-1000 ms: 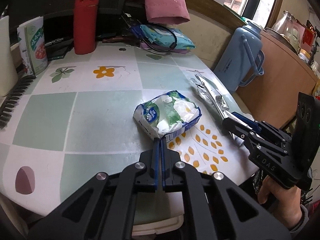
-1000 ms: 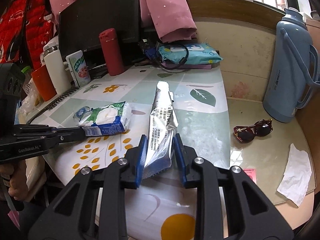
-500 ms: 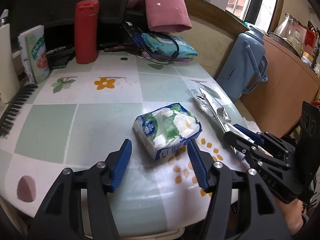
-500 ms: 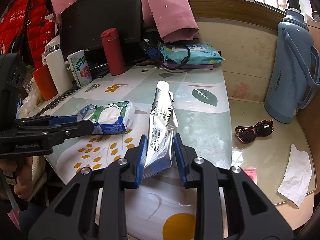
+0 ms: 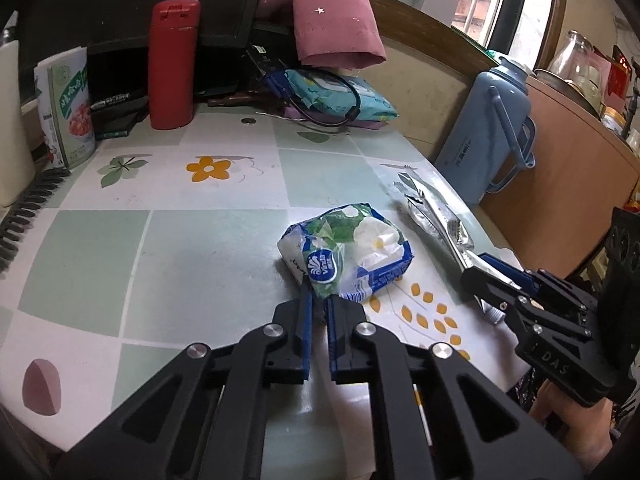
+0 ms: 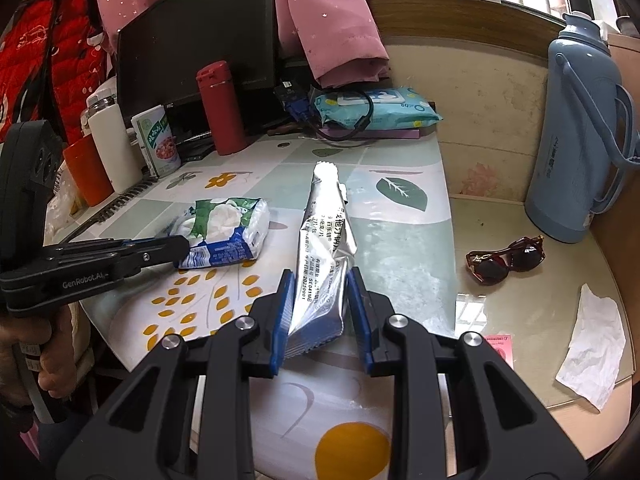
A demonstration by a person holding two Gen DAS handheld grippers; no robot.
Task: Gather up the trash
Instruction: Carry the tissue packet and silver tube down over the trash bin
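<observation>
A green, white and blue tissue pack (image 5: 352,248) lies on the flowered table (image 5: 160,240). My left gripper (image 5: 319,300) is closing its jaws, and its blue pads pinch the pack's near wrapper edge. From the right wrist view the tissue pack (image 6: 224,228) shows with the left gripper (image 6: 182,244) at its corner. A long silver foil wrapper (image 6: 324,232) lies to the right of the pack. My right gripper (image 6: 320,280) is shut on the wrapper's near end. The left wrist view shows the right gripper (image 5: 476,270) holding the silver wrapper (image 5: 436,216).
At the back stand a red flask (image 5: 172,64), a green carton (image 5: 68,108), a wipes pack (image 6: 376,108) under a cable, and a dark monitor (image 6: 192,48). On the lower glass table to the right are a blue thermos (image 6: 576,140), sunglasses (image 6: 506,258) and crumpled white paper (image 6: 592,348).
The left gripper's jaws swung wide apart around the tissue pack, then came together on its near edge. The right gripper and the silver wrapper have not moved.
</observation>
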